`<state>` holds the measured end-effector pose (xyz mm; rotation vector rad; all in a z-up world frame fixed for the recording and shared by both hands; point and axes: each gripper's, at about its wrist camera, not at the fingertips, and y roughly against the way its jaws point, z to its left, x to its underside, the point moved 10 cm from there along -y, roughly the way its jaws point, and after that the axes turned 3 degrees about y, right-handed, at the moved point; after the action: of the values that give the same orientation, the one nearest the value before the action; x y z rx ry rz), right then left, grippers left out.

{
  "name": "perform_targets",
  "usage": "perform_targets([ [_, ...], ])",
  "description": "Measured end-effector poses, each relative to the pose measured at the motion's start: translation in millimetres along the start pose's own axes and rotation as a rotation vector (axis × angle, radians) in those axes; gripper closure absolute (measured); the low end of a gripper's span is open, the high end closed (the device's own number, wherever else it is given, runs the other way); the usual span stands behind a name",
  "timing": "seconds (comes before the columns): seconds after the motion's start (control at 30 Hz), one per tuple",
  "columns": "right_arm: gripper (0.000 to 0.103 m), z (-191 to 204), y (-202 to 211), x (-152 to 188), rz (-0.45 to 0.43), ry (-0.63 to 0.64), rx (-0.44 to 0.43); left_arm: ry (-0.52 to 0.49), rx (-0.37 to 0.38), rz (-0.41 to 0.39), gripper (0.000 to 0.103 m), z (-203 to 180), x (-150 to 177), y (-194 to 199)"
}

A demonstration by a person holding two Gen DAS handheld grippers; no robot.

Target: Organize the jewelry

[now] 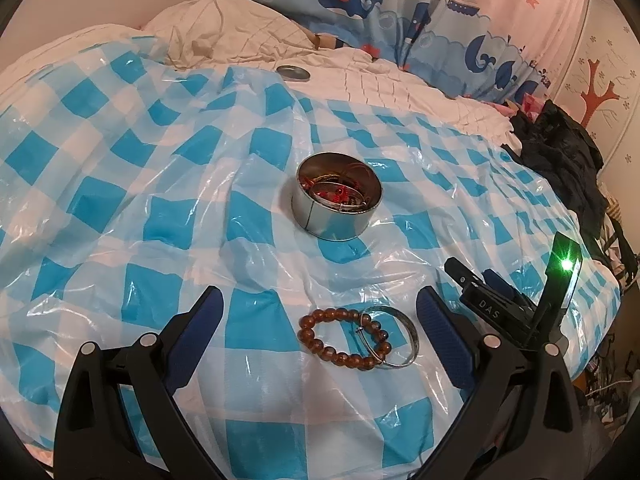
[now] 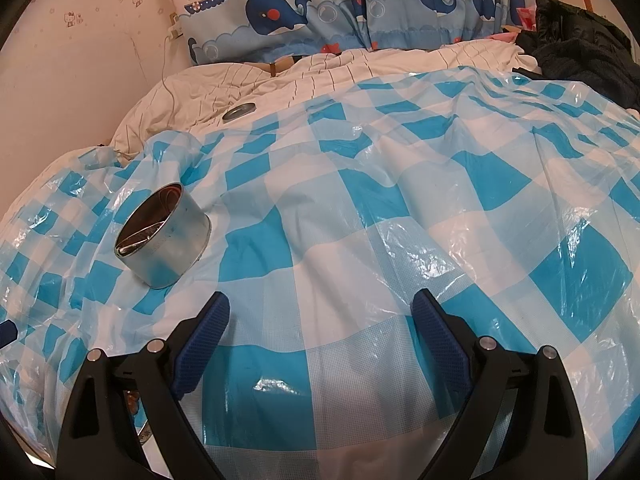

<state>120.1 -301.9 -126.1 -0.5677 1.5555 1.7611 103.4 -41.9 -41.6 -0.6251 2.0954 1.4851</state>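
Observation:
A round metal tin [image 1: 338,196] stands on the blue-checked plastic sheet [image 1: 132,208] with red beads and bangles inside. It also shows at the left of the right wrist view [image 2: 164,236]. A brown bead bracelet [image 1: 340,338] and a silver bangle [image 1: 394,336] lie overlapping on the sheet, between the fingers of my left gripper [image 1: 320,312], which is open and empty. My right gripper [image 2: 322,316] is open and empty over bare sheet [image 2: 360,216]. Its body shows at the right of the left wrist view [image 1: 520,304].
The tin's lid [image 1: 293,72] lies on the white quilt beyond the sheet, also seen in the right wrist view [image 2: 239,112]. Whale-print pillows [image 2: 320,12] line the back. Dark clothing [image 1: 560,152] is piled at the right edge of the bed.

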Motion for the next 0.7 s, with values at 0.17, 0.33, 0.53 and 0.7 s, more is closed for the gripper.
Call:
perform_targets([
  [0.17, 0.014, -0.3, -0.1, -0.1, 0.000, -0.001, -0.001, 0.005, -0.001, 0.000, 0.010, -1.1, -0.3, -0.2],
  [0.33, 0.014, -0.9, -0.1, -0.2, 0.000, -0.001, -0.001, 0.008, 0.000, 0.009, 0.010, -0.1, 1.6, -2.2],
  [0.53, 0.014, -0.9, -0.2, -0.2, 0.000, -0.002, -0.002, -0.008, 0.006, 0.011, 0.010, -2.9, 3.7, -2.7],
  [0.7, 0.014, -0.9, -0.3, -0.1, 0.001, -0.003, -0.003, -0.016, 0.006, 0.014, 0.010, -5.1, 4.8, -3.0],
])
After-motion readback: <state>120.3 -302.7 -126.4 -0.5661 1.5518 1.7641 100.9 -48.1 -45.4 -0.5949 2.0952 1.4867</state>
